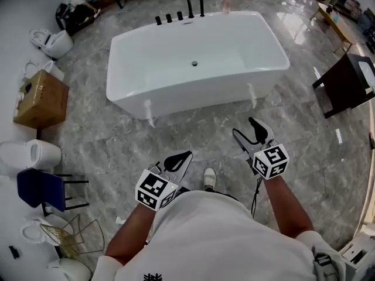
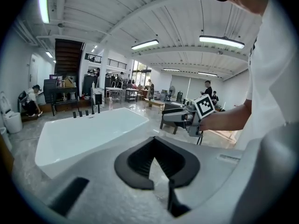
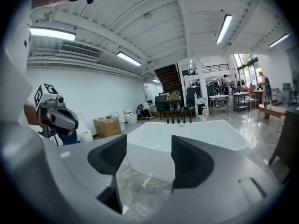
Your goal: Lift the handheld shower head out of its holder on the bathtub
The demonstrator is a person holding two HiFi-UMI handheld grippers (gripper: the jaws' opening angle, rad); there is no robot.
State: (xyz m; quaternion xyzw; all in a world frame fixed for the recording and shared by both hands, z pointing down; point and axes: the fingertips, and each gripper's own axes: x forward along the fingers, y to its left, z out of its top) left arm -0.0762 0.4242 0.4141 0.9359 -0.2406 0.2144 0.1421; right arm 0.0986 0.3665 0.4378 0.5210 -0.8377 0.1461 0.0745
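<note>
A white freestanding bathtub (image 1: 193, 69) stands on the grey marble floor ahead of me. Along its far rim is a row of black fittings (image 1: 180, 15); the two tall ones (image 1: 190, 7) are at the right end, and from here I cannot tell which is the handheld shower head. Both grippers hang over the floor, well short of the tub. My left gripper (image 1: 184, 157) (image 2: 154, 146) is shut with nothing in it. My right gripper (image 1: 251, 134) (image 3: 147, 157) is open and empty, the tub (image 3: 187, 134) showing between its jaws.
A pink bottle (image 1: 226, 3) stands on the tub's far rim. At the left are a cardboard box (image 1: 41, 98), toilets (image 1: 32, 154), a blue chair (image 1: 44, 189) and a wire basket (image 1: 64, 233). A dark cabinet (image 1: 345, 84) stands at the right. A person crouches at the back left (image 1: 79, 2).
</note>
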